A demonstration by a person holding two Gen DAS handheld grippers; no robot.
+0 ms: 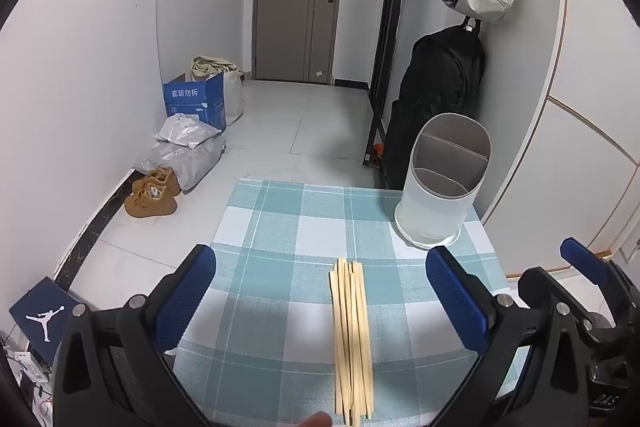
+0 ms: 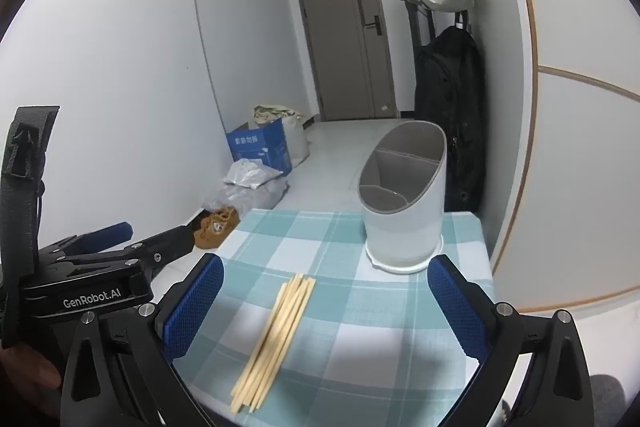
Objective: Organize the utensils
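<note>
Chopsticks [image 1: 352, 343] lie in one loose bundle on the checked cloth [image 1: 280, 227] of the counter, too closely packed to count exactly, perhaps eight or so. Left hand-held gripper [image 1: 320, 303] hangs over the near edge with its two blue pads [image 1: 182, 301] spread wide apart, the bundle lying below and between them, untouched. One white holder [image 1: 440, 195] with three compartments, all bare, stands upright at the far right corner, well apart from the chopsticks. Right hand-held gripper [image 2: 326, 303] is likewise splayed wide, gripping nothing.
</note>
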